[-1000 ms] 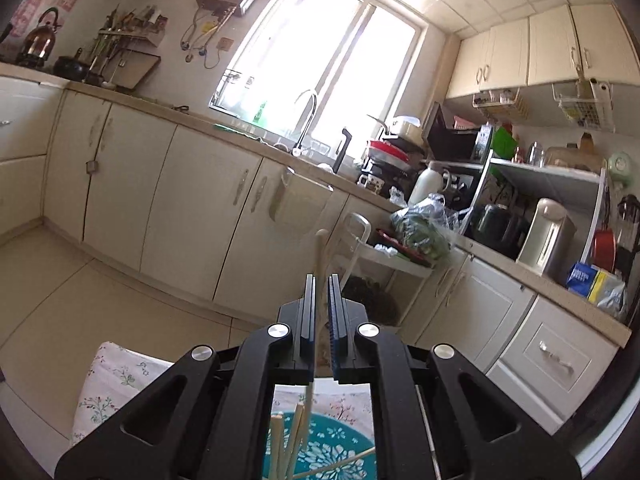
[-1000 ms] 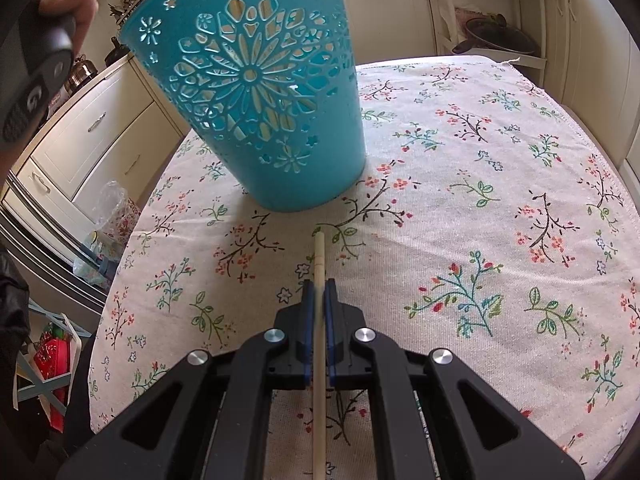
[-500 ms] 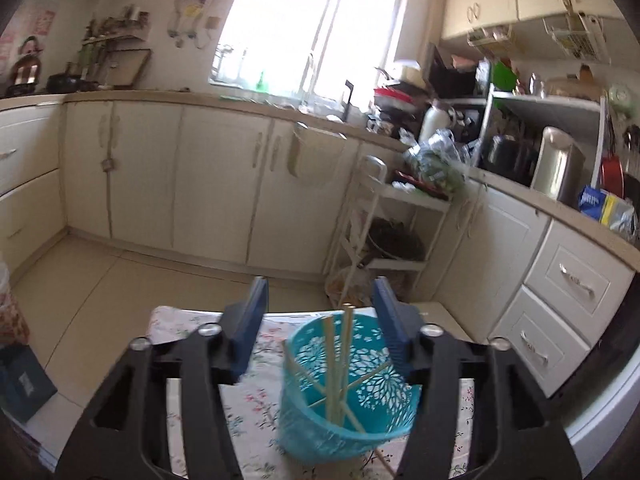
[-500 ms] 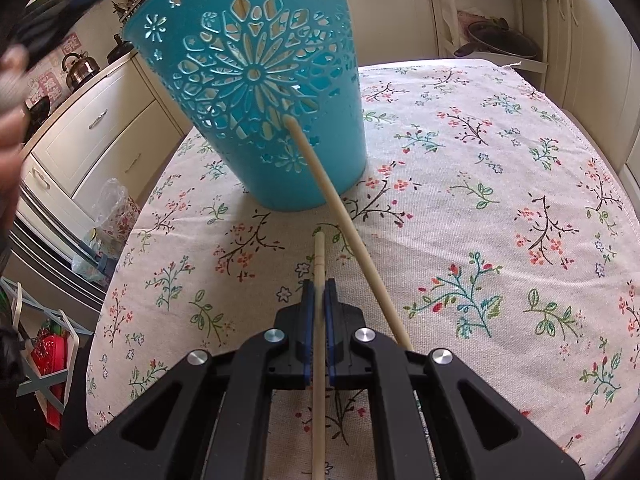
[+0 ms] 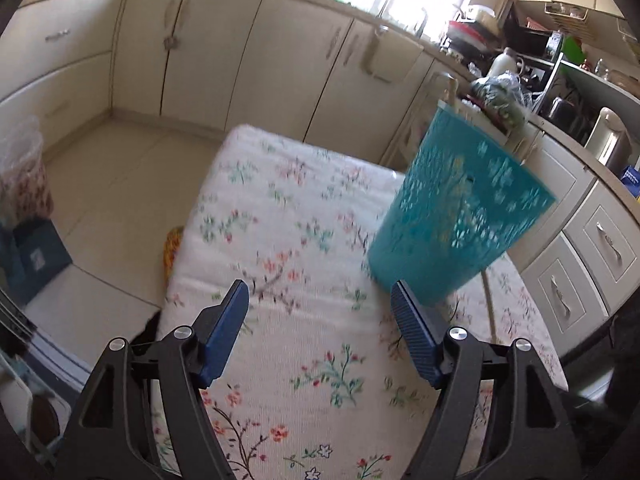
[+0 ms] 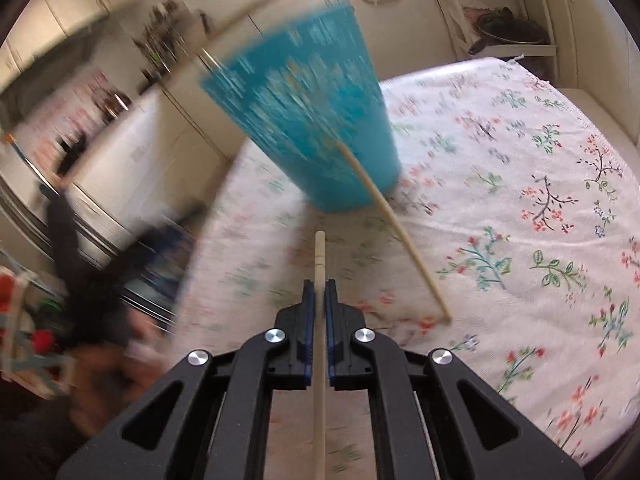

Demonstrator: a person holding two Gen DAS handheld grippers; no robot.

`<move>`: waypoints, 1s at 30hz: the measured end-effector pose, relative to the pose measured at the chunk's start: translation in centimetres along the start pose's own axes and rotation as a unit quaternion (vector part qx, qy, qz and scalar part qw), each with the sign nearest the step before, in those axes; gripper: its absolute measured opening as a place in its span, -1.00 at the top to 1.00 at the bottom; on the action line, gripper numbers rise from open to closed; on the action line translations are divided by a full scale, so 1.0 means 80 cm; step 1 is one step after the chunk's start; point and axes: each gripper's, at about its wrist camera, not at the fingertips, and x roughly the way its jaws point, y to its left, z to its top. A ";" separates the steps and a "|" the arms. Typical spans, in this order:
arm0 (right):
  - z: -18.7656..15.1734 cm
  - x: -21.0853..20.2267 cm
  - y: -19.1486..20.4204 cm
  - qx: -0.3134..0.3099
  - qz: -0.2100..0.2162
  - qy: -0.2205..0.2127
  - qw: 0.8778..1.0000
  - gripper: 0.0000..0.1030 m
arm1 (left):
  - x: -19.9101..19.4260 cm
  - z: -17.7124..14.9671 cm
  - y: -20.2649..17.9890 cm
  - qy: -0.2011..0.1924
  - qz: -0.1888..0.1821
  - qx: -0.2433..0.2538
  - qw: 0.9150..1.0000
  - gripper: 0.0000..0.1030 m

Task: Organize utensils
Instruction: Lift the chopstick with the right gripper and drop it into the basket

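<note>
Room: kitchen with cream base cabinets (image 5: 248,60) along the far wall, a bright window at the upper edge of the left wrist view, and a cluttered countertop (image 5: 560,92) at upper right.
Surface: table under a white floral tablecloth (image 5: 304,248), filling the lower centre of both views.
Holder: teal perforated basket (image 5: 460,216), right of centre in the left wrist view and upper centre in the right wrist view (image 6: 308,120); it looks tilted in both views and is motion-blurred.
Sticks in holder: pale wooden sticks show faintly through the cut-outs; their number cannot be told.
Loose chopstick: a wooden chopstick (image 6: 396,232) slants from the basket's front wall down to the cloth at right of centre, its low end on the fabric.
Left gripper: left gripper (image 5: 320,320) at the bottom of its view, blue-padded fingers spread wide with nothing between them, bare cloth in the gap; the basket's base is just above the right finger.
Right gripper: right gripper (image 6: 320,304) at lower centre, fingers pinched close on a held chopstick (image 6: 320,256) that runs straight up the frame toward the basket, its tip short of the base.
Left edge, right wrist view: dark blurred shapes, too smeared to identify.
</note>
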 end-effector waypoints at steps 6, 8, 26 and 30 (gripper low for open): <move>0.051 -0.085 0.031 -0.002 0.082 -0.128 0.988 0.88 | 0.016 -0.012 0.000 0.017 -0.003 -0.003 1.000 -0.36; 0.086 -0.110 0.049 -0.013 0.099 -0.181 0.978 0.88 | 0.018 -0.013 0.001 0.019 -0.004 -0.006 1.000 -0.36; 0.243 0.009 0.092 -0.055 -0.007 -0.274 0.960 0.88 | 0.025 -0.010 0.003 0.028 -0.031 -0.019 0.999 -0.36; 0.237 0.020 0.091 -0.067 -0.021 -0.249 0.966 0.88 | 0.027 -0.010 0.003 0.028 -0.034 -0.021 0.999 -0.36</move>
